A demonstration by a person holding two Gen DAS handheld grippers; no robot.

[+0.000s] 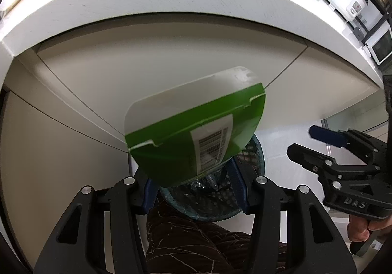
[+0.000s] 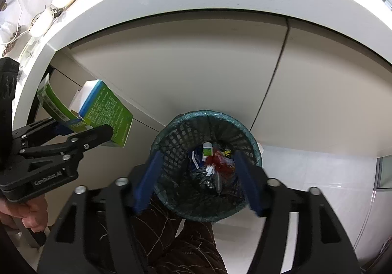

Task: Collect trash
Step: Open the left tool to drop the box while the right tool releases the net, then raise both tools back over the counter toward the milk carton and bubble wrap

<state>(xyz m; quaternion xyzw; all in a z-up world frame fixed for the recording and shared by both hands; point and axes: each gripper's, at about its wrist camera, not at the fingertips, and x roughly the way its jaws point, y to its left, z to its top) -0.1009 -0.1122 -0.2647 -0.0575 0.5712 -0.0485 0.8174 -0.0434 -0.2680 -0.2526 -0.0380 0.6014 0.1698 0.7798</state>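
The left tongs (image 1: 196, 183) pinch a green and white carton (image 1: 193, 132) with a barcode label, holding it tilted above the rim of the mesh wastebasket (image 2: 205, 166) on the floor by the cabinet. The right tongs (image 2: 198, 181) stand spread and empty directly over the basket, where a small green-labelled bottle (image 2: 207, 150) and red wrapper (image 2: 218, 163) lie among the trash.
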